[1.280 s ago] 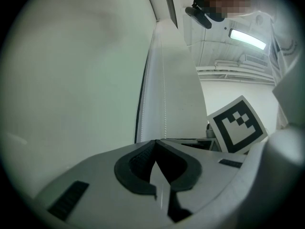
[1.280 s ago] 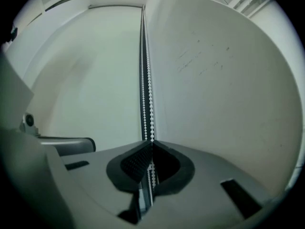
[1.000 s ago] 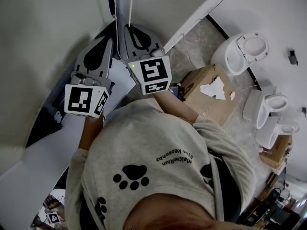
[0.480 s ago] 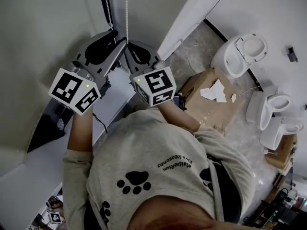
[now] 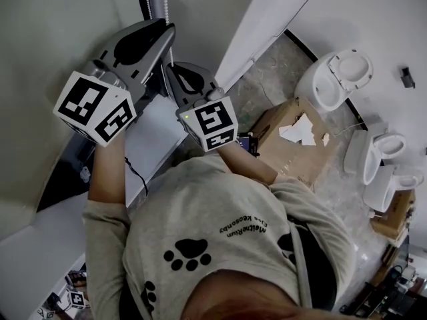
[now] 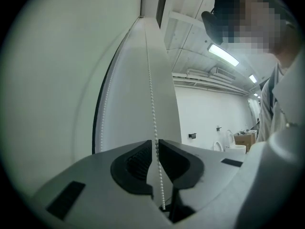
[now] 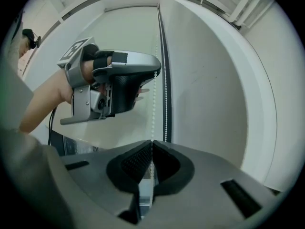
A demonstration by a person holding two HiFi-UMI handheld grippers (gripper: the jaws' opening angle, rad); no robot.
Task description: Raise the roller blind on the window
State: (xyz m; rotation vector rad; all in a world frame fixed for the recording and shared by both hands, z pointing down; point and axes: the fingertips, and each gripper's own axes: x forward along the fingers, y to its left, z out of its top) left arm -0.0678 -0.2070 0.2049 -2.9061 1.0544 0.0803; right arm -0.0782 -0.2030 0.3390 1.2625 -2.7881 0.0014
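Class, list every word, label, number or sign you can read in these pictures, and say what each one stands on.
Two short lines of print on the back of the grey shirt: upside down in the head view, too small to read with confidence.
Left marker cube and right marker cube: black-and-white square codes only, no letters.
Cardboard box: no print that can be read.
No other text can be read in any view.

Grey floor point(image 5: 270, 72), cardboard box point(image 5: 293, 139), white toilets point(image 5: 337, 75)
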